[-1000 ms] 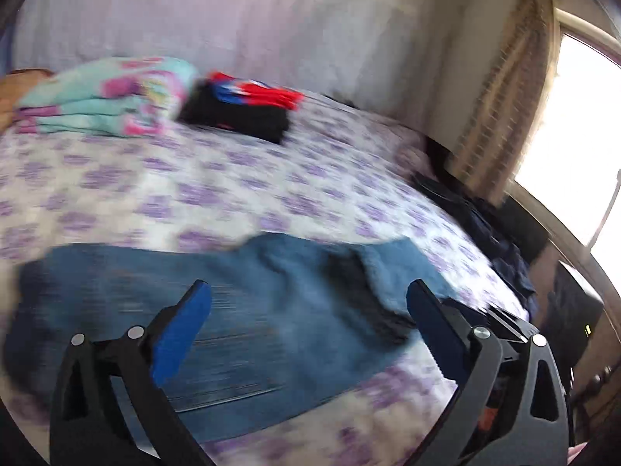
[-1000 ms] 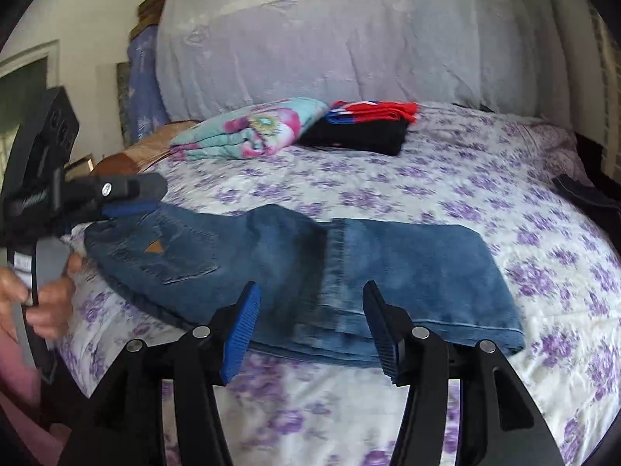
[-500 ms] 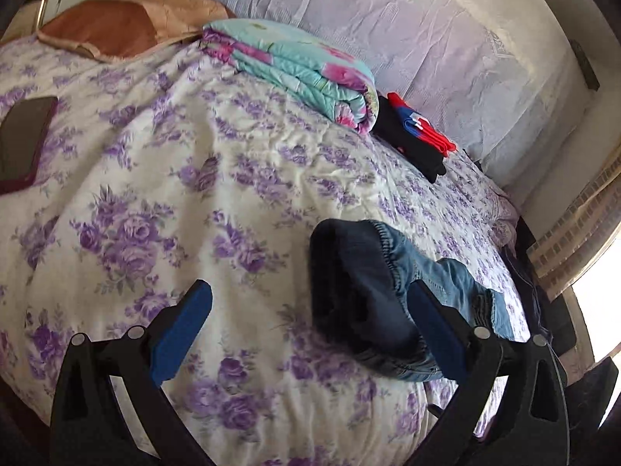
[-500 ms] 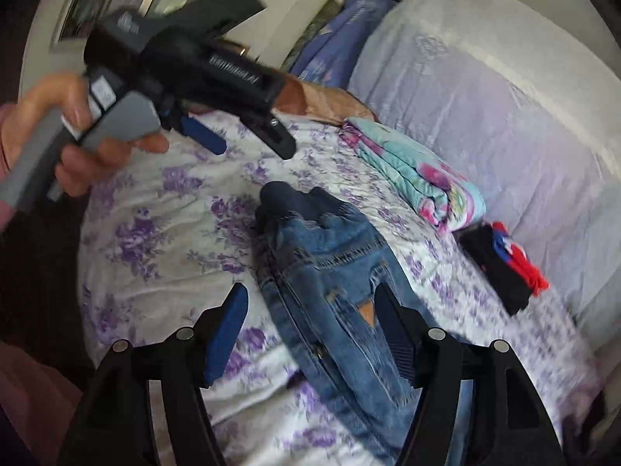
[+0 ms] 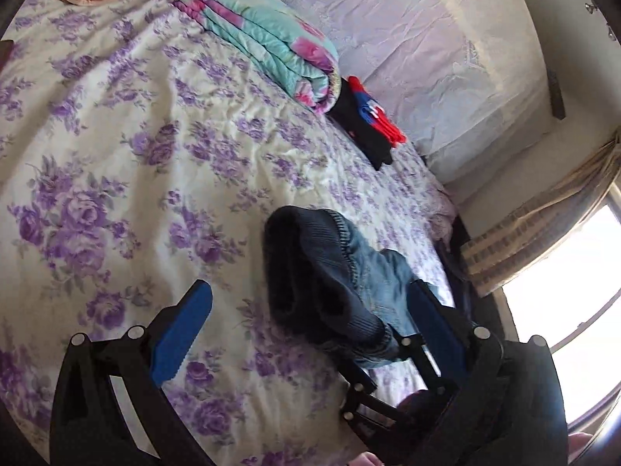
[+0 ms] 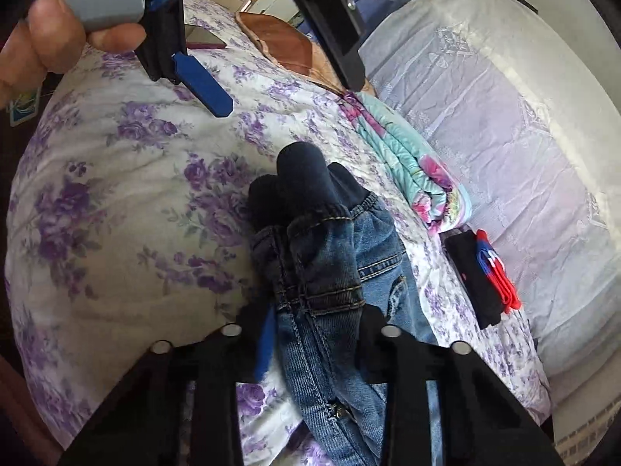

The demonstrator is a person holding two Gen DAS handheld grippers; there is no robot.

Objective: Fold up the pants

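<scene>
Right gripper [image 6: 316, 343]: fingers pinched on jeans [image 6: 330, 272], denim bunched between them near dark waistband. Jeans run long way straight off from right gripper, across bed [image 6: 116, 194]. Right gripper nearer, already holding. Left gripper [image 5: 306, 334]: wide open, holds nothing, jeans waistband sits between its fingers, right finger close to cloth. Folded blanket [image 5: 268, 42] and black-red clothes [image 5: 365, 120] lie well beyond jeans.

Bright window [image 5: 562, 291] glare, fisheye-warped edges.
</scene>
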